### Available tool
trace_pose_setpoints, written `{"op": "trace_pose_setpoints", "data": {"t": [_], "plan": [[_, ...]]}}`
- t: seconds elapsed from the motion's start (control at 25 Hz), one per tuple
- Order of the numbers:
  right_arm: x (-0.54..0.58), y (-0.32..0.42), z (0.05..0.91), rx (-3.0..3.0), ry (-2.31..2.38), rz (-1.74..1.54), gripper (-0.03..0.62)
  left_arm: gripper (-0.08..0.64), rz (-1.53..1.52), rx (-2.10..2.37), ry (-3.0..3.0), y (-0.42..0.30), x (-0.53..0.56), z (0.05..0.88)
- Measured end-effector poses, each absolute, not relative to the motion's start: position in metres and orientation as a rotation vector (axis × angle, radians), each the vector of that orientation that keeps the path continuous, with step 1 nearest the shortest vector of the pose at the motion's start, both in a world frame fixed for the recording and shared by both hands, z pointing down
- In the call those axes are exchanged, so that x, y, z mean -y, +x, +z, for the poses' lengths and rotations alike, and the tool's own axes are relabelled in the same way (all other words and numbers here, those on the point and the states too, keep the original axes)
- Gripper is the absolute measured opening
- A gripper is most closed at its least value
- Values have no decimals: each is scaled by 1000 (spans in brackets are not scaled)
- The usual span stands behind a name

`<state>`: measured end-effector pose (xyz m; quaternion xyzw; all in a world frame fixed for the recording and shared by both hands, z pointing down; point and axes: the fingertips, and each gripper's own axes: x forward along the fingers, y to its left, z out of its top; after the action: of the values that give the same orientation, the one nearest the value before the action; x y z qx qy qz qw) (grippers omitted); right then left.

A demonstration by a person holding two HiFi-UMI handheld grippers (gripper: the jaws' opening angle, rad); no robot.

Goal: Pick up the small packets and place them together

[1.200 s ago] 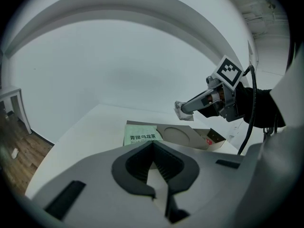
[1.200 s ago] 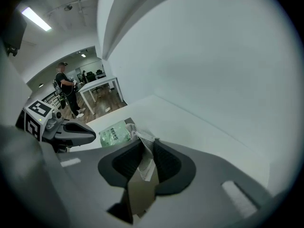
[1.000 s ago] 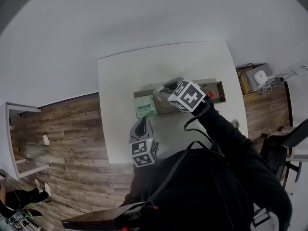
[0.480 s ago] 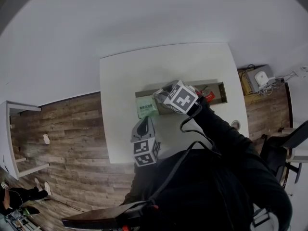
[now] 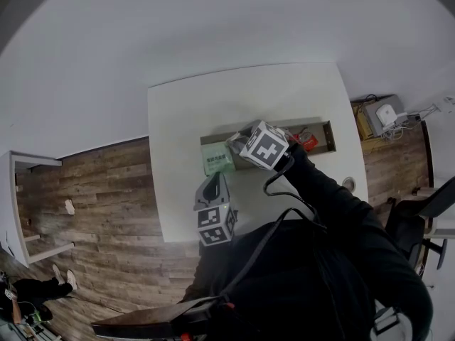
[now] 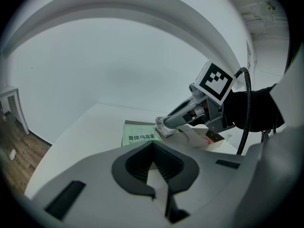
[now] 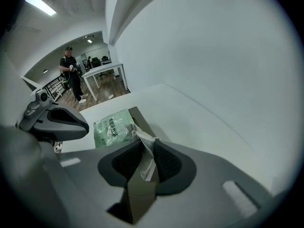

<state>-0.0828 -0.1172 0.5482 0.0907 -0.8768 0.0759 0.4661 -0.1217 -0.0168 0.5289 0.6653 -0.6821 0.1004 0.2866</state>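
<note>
Honestly, with the right gripper (image 7: 145,148) pinching a small white crinkled packet (image 7: 142,139), I'd set it just beside the green plastic packet (image 7: 111,126), toward the white table's (image 5: 185,112) left edge. The left gripper's (image 6: 153,163) jaws are pressed together, empty.

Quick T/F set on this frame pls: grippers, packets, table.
1. The right gripper is shut on a small packet. True.
2. The left gripper holds the green packet. False: its jaws are together on nothing, and the packet lies by the cardboard box.
3. In the head view, the green packet is at the box's left end. True.
4. The table is dark wood. False: it is white, and the floor is wood.
</note>
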Motion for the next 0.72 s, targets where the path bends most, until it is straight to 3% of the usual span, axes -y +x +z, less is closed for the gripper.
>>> {"op": "trace_pose_setpoints", "data": {"t": [0.72], "plan": [[112, -84, 552, 2206, 190, 275, 133, -2, 273, 1808, 1786, -122, 18, 531]]}}
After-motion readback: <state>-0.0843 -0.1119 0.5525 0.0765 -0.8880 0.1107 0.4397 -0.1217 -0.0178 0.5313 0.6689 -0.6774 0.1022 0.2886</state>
